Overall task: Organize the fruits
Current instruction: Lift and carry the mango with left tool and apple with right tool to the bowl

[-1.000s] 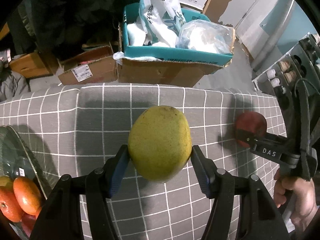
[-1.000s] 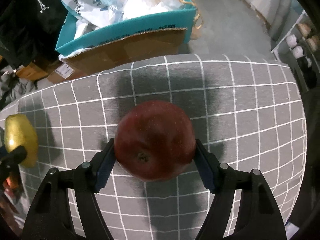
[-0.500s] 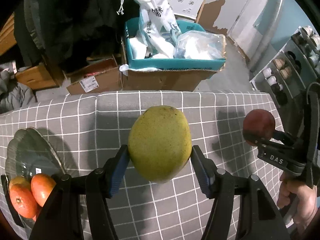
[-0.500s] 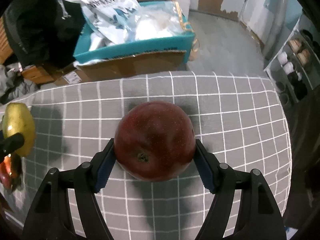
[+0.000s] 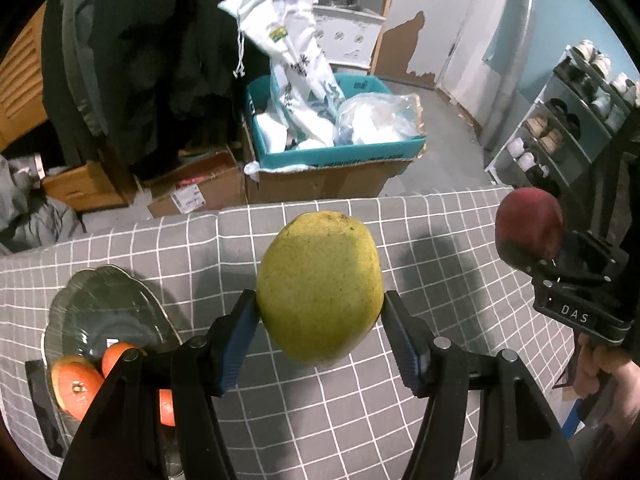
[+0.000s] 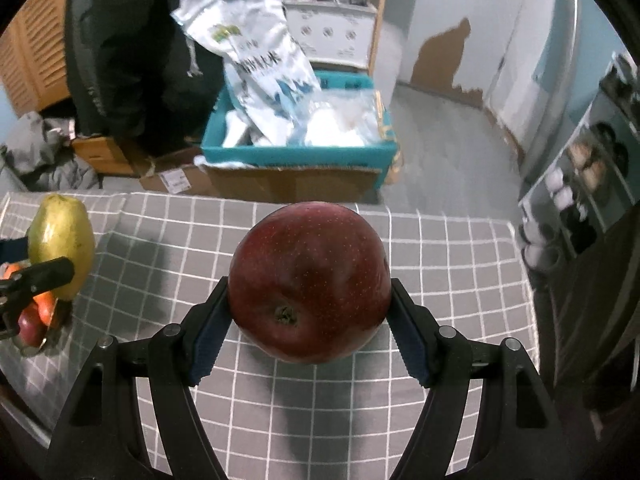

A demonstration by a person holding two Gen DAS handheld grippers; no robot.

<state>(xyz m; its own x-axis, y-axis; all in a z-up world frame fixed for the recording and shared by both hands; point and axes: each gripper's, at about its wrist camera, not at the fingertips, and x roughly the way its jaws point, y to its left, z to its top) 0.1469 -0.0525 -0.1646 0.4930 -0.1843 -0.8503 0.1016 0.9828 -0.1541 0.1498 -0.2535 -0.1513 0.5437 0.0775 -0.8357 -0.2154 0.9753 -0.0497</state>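
Observation:
My left gripper point(image 5: 318, 330) is shut on a yellow-green mango point(image 5: 319, 285), held up above the grey checked tablecloth point(image 5: 360, 408). My right gripper point(image 6: 310, 322) is shut on a dark red apple point(image 6: 310, 282), also lifted off the cloth. In the left wrist view the apple point(image 5: 528, 226) shows at the right, with a hand point(image 5: 608, 376) on the gripper's handle. In the right wrist view the mango point(image 6: 62, 246) hangs at the far left. A glass plate point(image 5: 104, 320) at the lower left holds oranges point(image 5: 78, 386), partly hidden by my left finger.
Beyond the table's far edge stand a teal box point(image 5: 332, 152) full of bags on cardboard boxes point(image 5: 192, 196), dark hanging clothes point(image 5: 152, 60) and a shoe rack point(image 5: 560, 128) at the right. The plate's fruit point(image 6: 38, 314) shows at the left edge in the right wrist view.
Both grippers have risen with their fruit, so the table looks smaller and more of the room shows. The glass plate has come further into the left wrist view.

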